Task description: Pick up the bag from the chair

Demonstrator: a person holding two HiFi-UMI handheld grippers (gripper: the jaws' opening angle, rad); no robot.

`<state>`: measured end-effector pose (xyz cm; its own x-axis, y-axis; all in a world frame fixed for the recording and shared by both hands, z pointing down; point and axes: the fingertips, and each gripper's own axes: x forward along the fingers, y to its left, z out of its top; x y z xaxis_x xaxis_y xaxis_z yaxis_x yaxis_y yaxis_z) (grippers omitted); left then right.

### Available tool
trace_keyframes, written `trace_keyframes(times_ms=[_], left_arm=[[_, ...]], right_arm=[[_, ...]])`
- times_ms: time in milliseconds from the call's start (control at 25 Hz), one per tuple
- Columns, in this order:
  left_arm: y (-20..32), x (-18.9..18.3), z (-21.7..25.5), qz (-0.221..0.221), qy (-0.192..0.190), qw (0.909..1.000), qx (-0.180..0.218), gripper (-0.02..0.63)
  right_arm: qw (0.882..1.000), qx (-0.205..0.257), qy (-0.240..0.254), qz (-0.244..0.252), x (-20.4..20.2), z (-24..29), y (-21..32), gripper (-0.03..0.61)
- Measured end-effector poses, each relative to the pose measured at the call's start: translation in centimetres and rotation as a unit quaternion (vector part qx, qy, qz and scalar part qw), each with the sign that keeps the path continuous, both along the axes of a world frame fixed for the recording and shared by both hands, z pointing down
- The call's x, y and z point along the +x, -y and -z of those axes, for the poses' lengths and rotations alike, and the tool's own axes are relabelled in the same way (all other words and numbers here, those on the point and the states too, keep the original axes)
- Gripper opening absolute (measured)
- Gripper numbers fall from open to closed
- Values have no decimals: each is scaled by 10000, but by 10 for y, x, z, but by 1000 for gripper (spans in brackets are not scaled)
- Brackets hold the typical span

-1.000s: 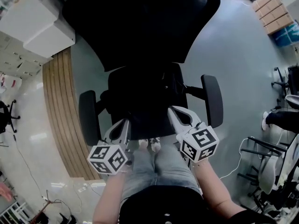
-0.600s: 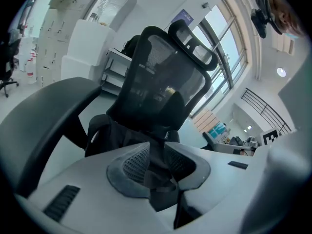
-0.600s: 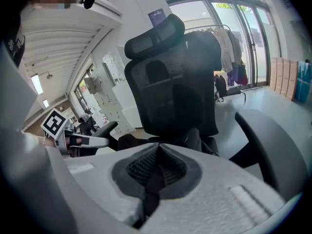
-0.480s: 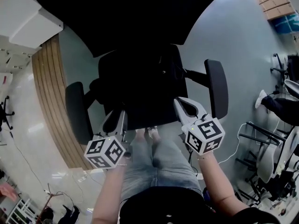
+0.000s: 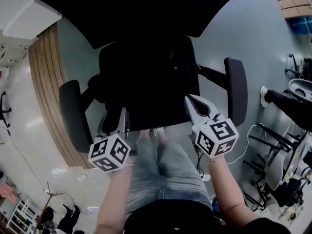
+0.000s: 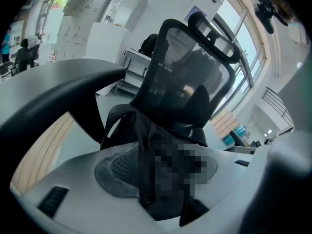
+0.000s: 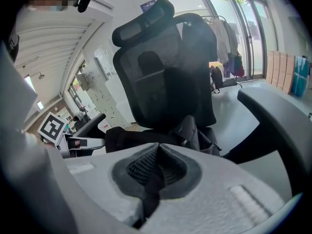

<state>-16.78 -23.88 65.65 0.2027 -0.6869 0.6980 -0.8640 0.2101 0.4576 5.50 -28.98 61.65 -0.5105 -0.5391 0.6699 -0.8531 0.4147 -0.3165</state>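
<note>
A black bag (image 5: 163, 72) lies on the seat of a black office chair (image 5: 146, 13), hard to tell apart from the dark seat in the head view. My left gripper (image 5: 119, 112) hovers at the seat's front left edge, its jaws slightly apart, nothing held. My right gripper (image 5: 189, 100) is over the front right edge, shut and empty. In the left gripper view the bag (image 6: 129, 126) with a strap loop sits just beyond the gripper (image 6: 165, 167). In the right gripper view the bag (image 7: 195, 133) lies ahead of the gripper (image 7: 157, 152).
Armrests stand at the left (image 5: 73, 113) and right (image 5: 236, 96) of the seat. My legs in jeans (image 5: 161, 172) are below it. A curved wooden strip (image 5: 41, 77) runs on the left. Another person's leg (image 5: 287, 106) and chair bases (image 5: 273, 174) are at the right.
Both grippers have edged forward over the seat's front edge, and the chair now fills more of the head view. Nothing has been taken hold of.
</note>
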Motion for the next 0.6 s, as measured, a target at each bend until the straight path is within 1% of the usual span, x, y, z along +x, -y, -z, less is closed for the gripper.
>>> trace_keyframes(times_ms=[160,280,320,360,400,520,600], left_arm=[[2,-18,-19,152,138,9996,-181,224],[6,-23,-26,251,236,9992,-177,225],[8,-24,-28,253,279,9992,-161,224],[11,-25,-31,250,318,9991,-155,224],[13,-26,-34,254,348,9989,-161,225],[14,-28,-42,315,392,9985,-215,224],[16,-30,-46,324,415,9983,-238,224]], right_arm=[[9999,-60,-92,-14,-5,-19,10,2],[9998,-106,-119,-85,-2,-32,18,2],[9998,-145,-88,-116,-1,-36,22,11],[9997,-187,-53,-155,0,-41,26,92],[9996,-217,-41,-200,0,-46,31,107],[9992,-164,-199,-298,8,-54,40,107],[9987,-74,-394,-318,14,-59,46,136]])
